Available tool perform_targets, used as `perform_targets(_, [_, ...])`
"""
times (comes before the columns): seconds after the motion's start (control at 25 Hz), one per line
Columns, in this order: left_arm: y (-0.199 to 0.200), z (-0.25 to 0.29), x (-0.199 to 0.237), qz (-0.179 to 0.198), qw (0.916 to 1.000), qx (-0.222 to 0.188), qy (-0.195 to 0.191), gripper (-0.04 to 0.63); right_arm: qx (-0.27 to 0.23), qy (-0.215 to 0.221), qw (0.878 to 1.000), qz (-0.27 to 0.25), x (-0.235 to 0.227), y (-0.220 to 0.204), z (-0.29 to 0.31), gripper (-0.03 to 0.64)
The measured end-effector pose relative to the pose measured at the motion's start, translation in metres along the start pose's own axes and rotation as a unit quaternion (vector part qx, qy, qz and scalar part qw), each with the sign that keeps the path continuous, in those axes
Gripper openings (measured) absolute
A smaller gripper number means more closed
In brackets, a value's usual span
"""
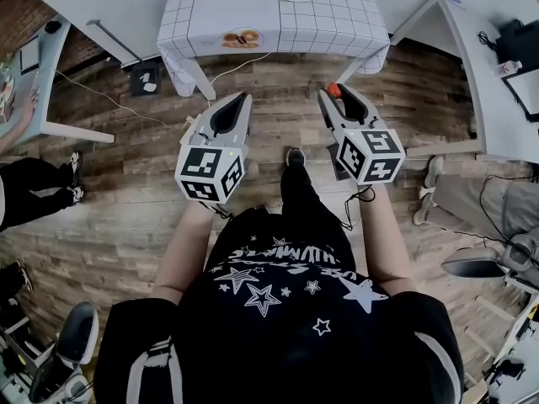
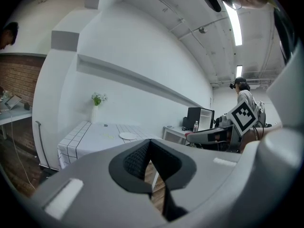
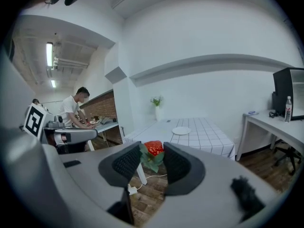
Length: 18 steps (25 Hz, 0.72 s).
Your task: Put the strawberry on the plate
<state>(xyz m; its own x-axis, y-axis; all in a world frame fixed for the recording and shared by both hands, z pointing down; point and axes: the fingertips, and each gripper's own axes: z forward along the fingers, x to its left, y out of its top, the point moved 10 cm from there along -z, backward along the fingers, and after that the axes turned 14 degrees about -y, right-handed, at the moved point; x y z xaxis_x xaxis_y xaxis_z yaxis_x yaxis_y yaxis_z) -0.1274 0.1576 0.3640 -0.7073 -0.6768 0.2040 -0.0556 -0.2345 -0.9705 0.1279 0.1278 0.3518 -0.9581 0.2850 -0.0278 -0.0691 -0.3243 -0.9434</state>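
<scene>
right gripper [image 3: 152, 154] gripped strawberry [image 3: 153, 147]; left gripper [image 2: 150, 145] closed, empty; plate [image 3: 181, 130] stood well apart, bare; carry and placing remained

White grid-cloth table [image 1: 337, 23] on wood plank floor [image 1: 118, 192]. Small round dish with brown pieces [image 1: 242, 39] at its near edge. Vase of flowers [image 3: 156, 107] at table's far end, by the wall. White cable [image 1: 101, 95] runs across floor. Desk [image 3: 275, 125] to the right holds black boxy unit [image 3: 289, 91] and water bottle [image 3: 287, 109]. Person in white shirt [image 3: 75, 109] stands at a bench by brick wall [image 3: 102, 106].
</scene>
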Motion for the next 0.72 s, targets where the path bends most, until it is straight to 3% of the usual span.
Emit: perform_targets(0.72, [0.047, 0.133, 0.059, 0.012, 0.9992, 0.007, 0.037, 0.009, -0.001, 0.038, 0.999, -0.001, -0.094, 0.056, 0.134, 0.156])
